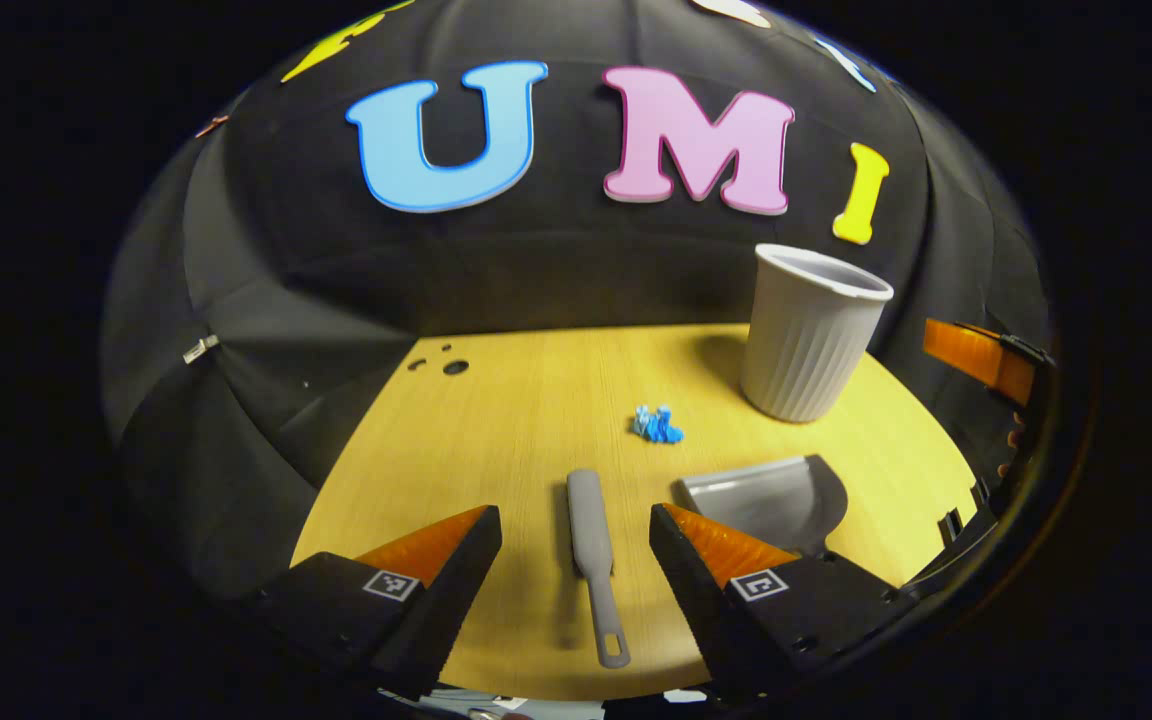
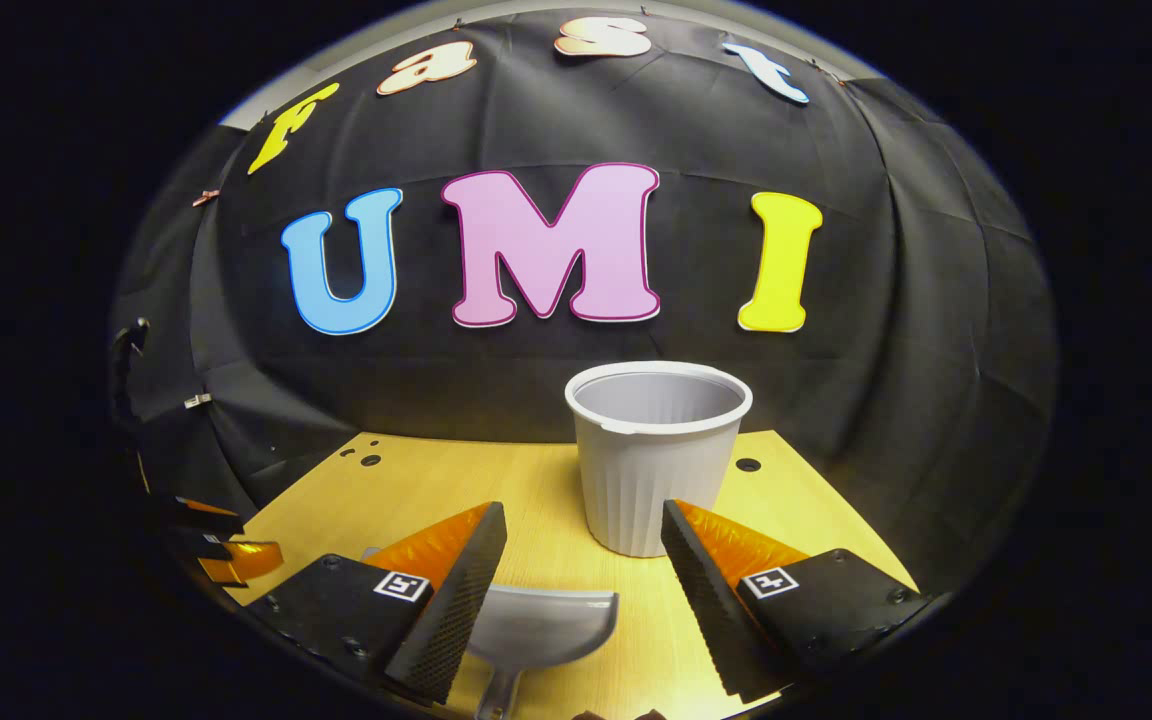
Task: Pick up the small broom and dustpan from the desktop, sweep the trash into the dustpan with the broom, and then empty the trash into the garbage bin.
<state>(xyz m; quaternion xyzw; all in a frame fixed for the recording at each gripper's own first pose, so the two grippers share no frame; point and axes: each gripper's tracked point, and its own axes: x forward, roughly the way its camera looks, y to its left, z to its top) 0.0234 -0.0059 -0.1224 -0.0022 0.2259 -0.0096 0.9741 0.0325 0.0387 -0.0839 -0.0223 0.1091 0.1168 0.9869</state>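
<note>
**Pre-Grasp Position: Broom and Dustpan on the Desk**

Nearest the lens in the left gripper view, the left gripper [image 1: 576, 525] hovered with its jaws spread wide and holding nothing. Between them, lying flat on the desk [image 1: 496, 420], was the small broom [image 1: 591, 545], its handle end with the hanging loop pointing back toward the camera and its wider head pointing away. Just to the right of the broom sat the dustpan [image 1: 771, 495], partly hidden behind the right-hand finger. Beyond both lay the trash [image 1: 658, 424], a small blue crumpled scrap, apart from either tool. Farther off to the right stood the garbage bin [image 1: 811, 335], upright and open.

In the right gripper view, the right gripper [image 2: 584, 560] likewise had its jaws spread and empty. The dustpan [image 2: 546, 625] lay low between them, with its handle reaching toward the camera. The garbage bin [image 2: 658, 455] stood directly behind it.

Recommended procedure for the step in hand, judged from this layout:

1. Lower the left gripper so the jaws straddle the narrow broom handle, not the head.
2. Lower the right gripper onto the dustpan handle in the same way.
3. Close squarely across each handle, so neither tool twists when lifted.
4. Keep the dustpan clear of the bin.
</note>
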